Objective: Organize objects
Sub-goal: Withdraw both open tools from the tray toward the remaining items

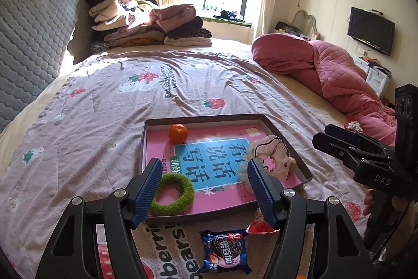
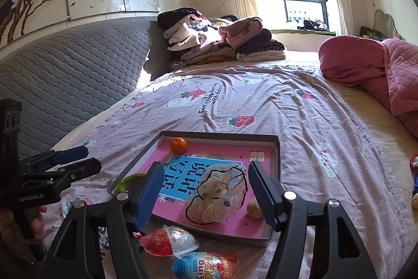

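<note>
A shallow box tray [image 1: 209, 118] [image 2: 219, 135] with a pink and blue printed floor lies on the bed. In it are an orange [image 1: 178, 133] [image 2: 178, 145], a green fuzzy ring [image 1: 173, 193] [image 2: 128, 180], a pale scrunchie with a black cord [image 1: 271, 154] [image 2: 219, 196] and a small tan ball [image 2: 254, 208]. On the sheet in front lie a blue cookie packet [image 1: 225, 251], a red and clear egg-shaped pack [image 2: 168, 241] [image 1: 258, 225] and a blue and red snack pack [image 2: 203, 266]. My left gripper [image 1: 203, 190] is open and empty above the tray's near edge. My right gripper [image 2: 202, 194] is open and empty over the scrunchie.
The bed has a pink strawberry-print sheet [image 1: 156, 85]. Folded clothes [image 1: 146, 18] are piled at the far end, a pink quilt [image 1: 339, 75] lies at the right, and a grey padded headboard [image 2: 65, 75] is on the left. More small items [image 2: 414, 182] lie at the right edge.
</note>
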### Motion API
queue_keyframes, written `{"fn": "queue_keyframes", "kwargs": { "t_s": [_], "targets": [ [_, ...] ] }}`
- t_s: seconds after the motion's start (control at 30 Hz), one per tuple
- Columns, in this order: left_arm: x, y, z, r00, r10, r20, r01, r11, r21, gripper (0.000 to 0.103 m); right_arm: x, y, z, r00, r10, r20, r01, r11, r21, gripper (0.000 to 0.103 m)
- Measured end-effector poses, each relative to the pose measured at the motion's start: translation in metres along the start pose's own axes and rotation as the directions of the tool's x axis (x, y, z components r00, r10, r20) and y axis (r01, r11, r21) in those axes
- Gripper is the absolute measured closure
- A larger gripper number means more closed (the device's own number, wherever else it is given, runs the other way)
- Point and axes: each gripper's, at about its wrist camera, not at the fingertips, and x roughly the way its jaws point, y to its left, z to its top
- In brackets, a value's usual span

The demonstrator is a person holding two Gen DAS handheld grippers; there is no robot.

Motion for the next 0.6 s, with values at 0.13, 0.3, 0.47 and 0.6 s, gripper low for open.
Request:
{"fn": "queue_keyframes", "kwargs": {
  "t_s": [0.13, 0.3, 0.47, 0.6],
  "targets": [
    [0.0, -0.001, -0.001, 1.0, -0.002, -0.003, 0.002, 1.0, -0.003, 0.034, -0.003, -0.002, -0.002, 1.0, 0.013, -0.001, -0.013, 1.0, 0.018, 0.035],
    [-0.002, -0.006, -0.006, 1.0, 0.002, -0.011, -0.002, 1.0, 0.008, 0.034, -0.011, 0.002, -0.003, 1.0, -0.012, 0.01, 0.012, 1.0, -0.01, 0.035],
    [-0.007, -0.012, -0.009, 1.0, 0.001, -0.007, -0.001, 1.0, 0.015, 0.034, -0.021, 0.012, -0.004, 1.0, -0.013, 0.029, 0.014, 0.999, -0.05, 0.034],
    [-0.01, -0.014, -0.011, 1.0, 0.002, -0.007, -0.002, 1.0, 0.02, 0.034, -0.027, 0.018, -0.005, 0.999, 0.001, 0.036, 0.002, 0.997, -0.071, 0.034]
  ]
}}
